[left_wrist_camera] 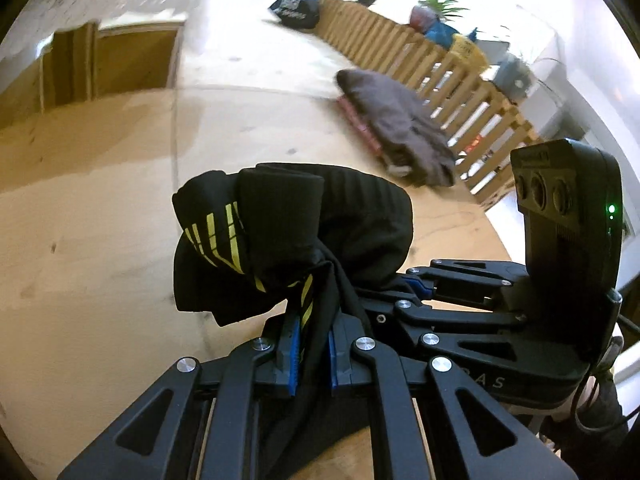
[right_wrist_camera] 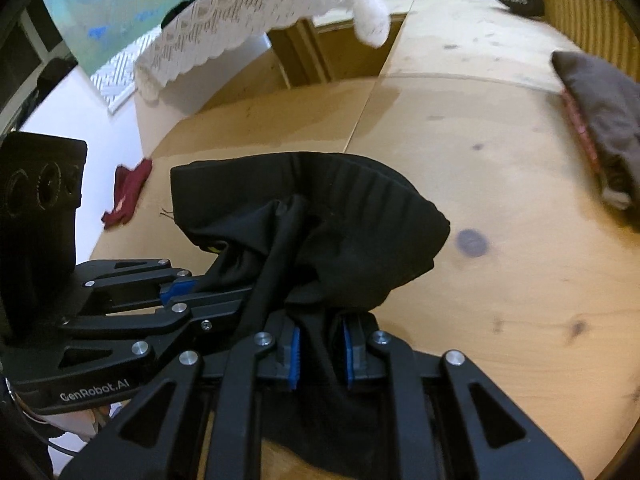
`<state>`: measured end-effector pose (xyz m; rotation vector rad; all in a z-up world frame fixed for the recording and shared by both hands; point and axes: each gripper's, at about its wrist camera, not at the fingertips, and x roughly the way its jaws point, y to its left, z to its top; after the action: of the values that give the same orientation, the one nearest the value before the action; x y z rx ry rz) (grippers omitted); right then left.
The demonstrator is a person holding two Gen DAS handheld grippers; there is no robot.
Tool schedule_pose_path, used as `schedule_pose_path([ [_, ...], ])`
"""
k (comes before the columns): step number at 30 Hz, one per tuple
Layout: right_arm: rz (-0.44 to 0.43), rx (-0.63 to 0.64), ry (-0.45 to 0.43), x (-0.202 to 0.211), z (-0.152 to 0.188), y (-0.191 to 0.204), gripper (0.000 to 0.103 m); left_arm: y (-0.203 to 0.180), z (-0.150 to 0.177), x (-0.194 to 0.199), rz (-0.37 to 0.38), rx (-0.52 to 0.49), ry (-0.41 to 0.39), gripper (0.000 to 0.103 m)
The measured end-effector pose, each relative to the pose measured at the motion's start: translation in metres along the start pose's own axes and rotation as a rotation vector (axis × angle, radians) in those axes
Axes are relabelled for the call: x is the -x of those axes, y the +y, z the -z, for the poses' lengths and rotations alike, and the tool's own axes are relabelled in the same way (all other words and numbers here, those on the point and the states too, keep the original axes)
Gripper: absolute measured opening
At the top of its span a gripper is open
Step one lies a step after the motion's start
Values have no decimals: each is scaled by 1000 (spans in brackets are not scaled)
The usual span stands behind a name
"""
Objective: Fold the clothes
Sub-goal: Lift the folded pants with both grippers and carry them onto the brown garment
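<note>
Two grippers: left gripper (left_wrist_camera: 313, 354), right gripper (right_wrist_camera: 320, 354). One black garment with yellow stripes (left_wrist_camera: 280, 232), clamped by both. One folded stack (left_wrist_camera: 400, 120): a brown garment on top, at least one red item beneath; the full count cannot be told. One dark-red cloth (right_wrist_camera: 127, 194). One white lace cloth (right_wrist_camera: 256, 20). One wooden slatted fence (left_wrist_camera: 420, 56). One wooden table (right_wrist_camera: 480, 200).

Left claw (left_wrist_camera: 314, 354) and right claw (right_wrist_camera: 322, 356) side by side, angled downward, apparently clamped shut
</note>
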<state>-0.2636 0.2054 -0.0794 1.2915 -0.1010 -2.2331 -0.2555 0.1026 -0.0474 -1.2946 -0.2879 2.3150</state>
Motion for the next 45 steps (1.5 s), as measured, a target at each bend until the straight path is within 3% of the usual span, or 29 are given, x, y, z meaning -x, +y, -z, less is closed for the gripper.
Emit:
schedule_pose_path([
  [10,109,-52,-144,91,-20,-55,15,-97,-68,-27,109,-135,-49,8],
  [15,193,-63,-208,151,-42,-113,15,-145,-117,-51,165,-205,-69,8],
  [23,317,-69,-280,173,-102,-198,15,-203,-208,-126,211,-294,-103,8],
  [31,371,-64,-257,148,-160,-298,15,-202,-271,-213,217,-280,-113,8],
  [38,362,6,-195,105,-205,-342,15,-164,-300,-254,187,-217,-105,8],
  [45,337,-7,-161,69,-221,-365,15,-139,-307,-281,144,-186,-86,10],
])
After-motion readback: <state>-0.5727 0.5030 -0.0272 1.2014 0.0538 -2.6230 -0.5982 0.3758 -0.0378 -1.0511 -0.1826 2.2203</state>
